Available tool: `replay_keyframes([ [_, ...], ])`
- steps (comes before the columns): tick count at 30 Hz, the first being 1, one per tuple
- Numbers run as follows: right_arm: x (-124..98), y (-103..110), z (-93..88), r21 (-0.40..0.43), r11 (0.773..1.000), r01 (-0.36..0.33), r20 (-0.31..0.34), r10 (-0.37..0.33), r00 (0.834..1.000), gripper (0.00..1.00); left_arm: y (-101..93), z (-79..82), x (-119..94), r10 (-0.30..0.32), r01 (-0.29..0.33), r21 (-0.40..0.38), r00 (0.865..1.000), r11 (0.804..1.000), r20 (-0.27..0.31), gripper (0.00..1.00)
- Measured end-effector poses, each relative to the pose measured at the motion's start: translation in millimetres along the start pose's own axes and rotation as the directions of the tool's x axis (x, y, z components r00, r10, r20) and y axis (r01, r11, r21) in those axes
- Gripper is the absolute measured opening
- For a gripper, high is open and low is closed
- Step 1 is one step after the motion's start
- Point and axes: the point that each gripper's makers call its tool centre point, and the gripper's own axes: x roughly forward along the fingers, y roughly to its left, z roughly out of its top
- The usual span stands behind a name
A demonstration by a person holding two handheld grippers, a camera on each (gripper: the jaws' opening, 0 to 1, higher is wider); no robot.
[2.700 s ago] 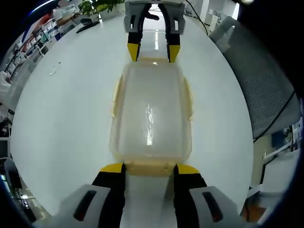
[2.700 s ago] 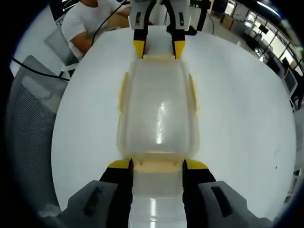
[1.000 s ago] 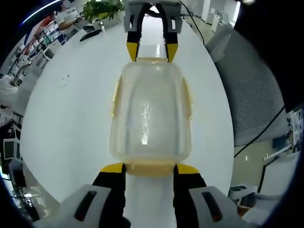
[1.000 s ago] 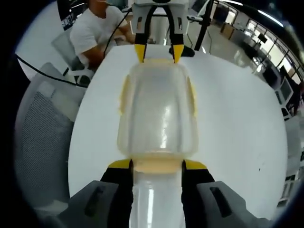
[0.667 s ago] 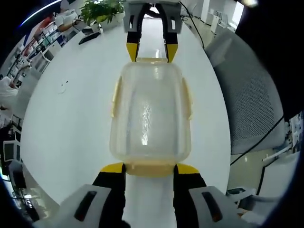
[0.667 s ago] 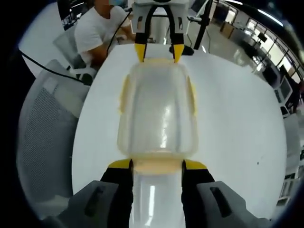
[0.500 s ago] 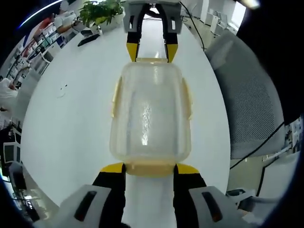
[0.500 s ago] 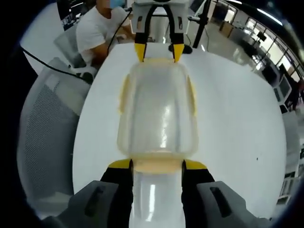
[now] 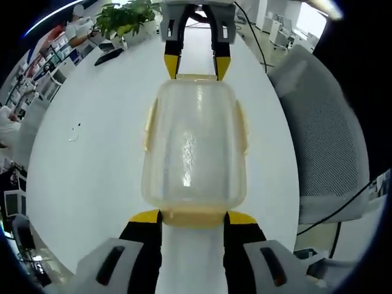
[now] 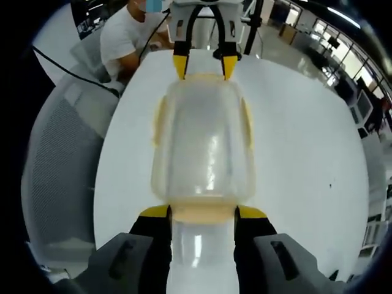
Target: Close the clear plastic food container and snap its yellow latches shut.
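While the clear food container (image 9: 195, 147) is held between the two tools over the white counter (image 9: 86, 153), the job looks close to its end. The lid is on, and the yellow latches (image 9: 148, 125) along the long sides lie flat against the walls, so I judge they are snapped.

At the left of the left gripper view, a potted plant (image 9: 125, 13) stands at the upper left. The container fills the middle. The left hand-held gripper (image 9: 193, 215) rises from the bottom middle, its jaws spread wide, with the yellow tips on either side of the near end latch, touching or just beside it. The right hand-held gripper (image 9: 196, 61) sits at the top middle, doing the same at the far end. A grey mesh chair (image 9: 324, 122) is at the right.

In the right gripper view, the right hand-held gripper (image 10: 202, 213) sits at the bottom middle, spread the same way.

Next, I think each tool should press its end latch down until it clicks. I cannot tell if the end latches are shut yet.
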Motion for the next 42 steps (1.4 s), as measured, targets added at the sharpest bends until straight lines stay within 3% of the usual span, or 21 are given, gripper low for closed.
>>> replay_keyframes([
  [22,-17,-10,-55.1,0.006,1.0,0.002,-0.027,-0.002,1.0,0.36,10.7,48.5,22,-0.007,0.007,-0.002,1.0,1.0,0.009,0.33],
  [42,-26,-12,-105.4,0.011,1.0,-0.004,-0.075,0.005,0.997,0.36,12.8,94.7,45,-0.015,0.014,0.006,0.998,1.0,0.055,0.33],
])
